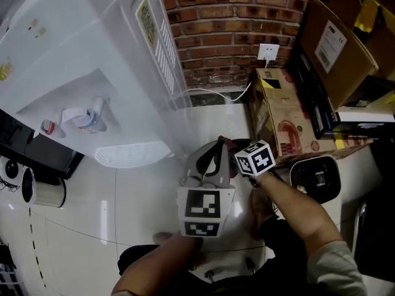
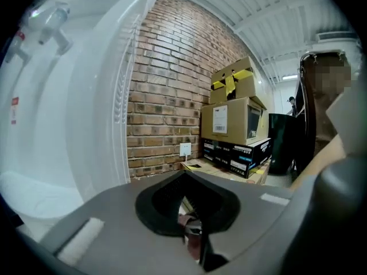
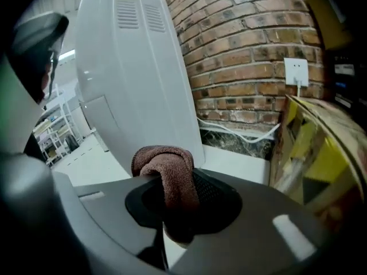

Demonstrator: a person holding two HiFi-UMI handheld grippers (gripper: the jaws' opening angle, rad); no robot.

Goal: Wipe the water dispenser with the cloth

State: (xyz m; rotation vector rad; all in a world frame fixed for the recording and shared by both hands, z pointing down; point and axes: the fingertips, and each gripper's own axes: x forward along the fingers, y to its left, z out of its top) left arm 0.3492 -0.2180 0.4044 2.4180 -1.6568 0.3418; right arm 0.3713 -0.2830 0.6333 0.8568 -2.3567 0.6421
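Nearest, the left claw [image 2: 184,182] is seen clenched, its jaws set together with nothing clearly held between them; just to its right, the right claw [image 3: 175,179] is clamped on the brown cloth [image 3: 165,165], which is bunched between the pads and bulges out past the tips; the cloth is held near the right side panel of the white water dispenser [image 1: 92,48]; the dispenser is stood at the left on the pale tiled floor [image 1: 92,227], with its taps [image 1: 91,117] set above a drip tray [image 1: 133,154]; cardboard boxes [image 1: 290,113] are stacked at the right; farthest, a wall socket [image 1: 268,52] is set in the brick wall [image 1: 234,23].
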